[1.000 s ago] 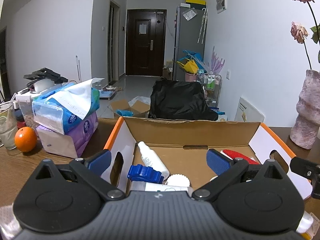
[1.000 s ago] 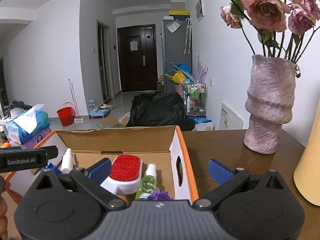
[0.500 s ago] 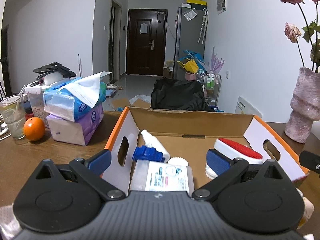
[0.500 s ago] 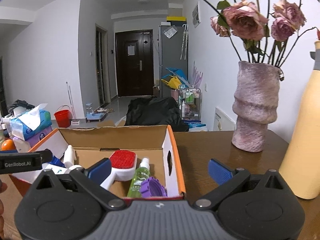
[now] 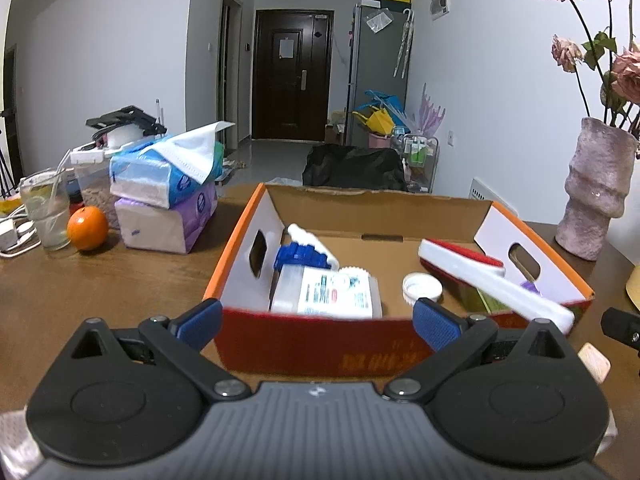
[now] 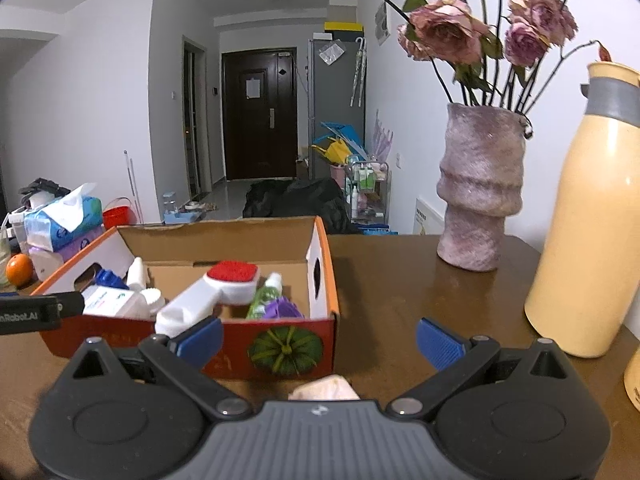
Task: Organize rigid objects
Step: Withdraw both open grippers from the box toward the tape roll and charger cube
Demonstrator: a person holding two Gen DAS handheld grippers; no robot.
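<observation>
Both my left hand-held gripper and my right hand-held gripper are spread wide and hold nothing. The cardboard box stands on the tabletop. The lint brush leans over the front wall, so I think a bump could tip it out.

On the far left of the brown table an orange sits beside a glass with a straw, next to two stacked tissue packs. Far right stands a mottled pink vase of dried roses, a cream flask nearer. A dark door closes the hallway.
</observation>
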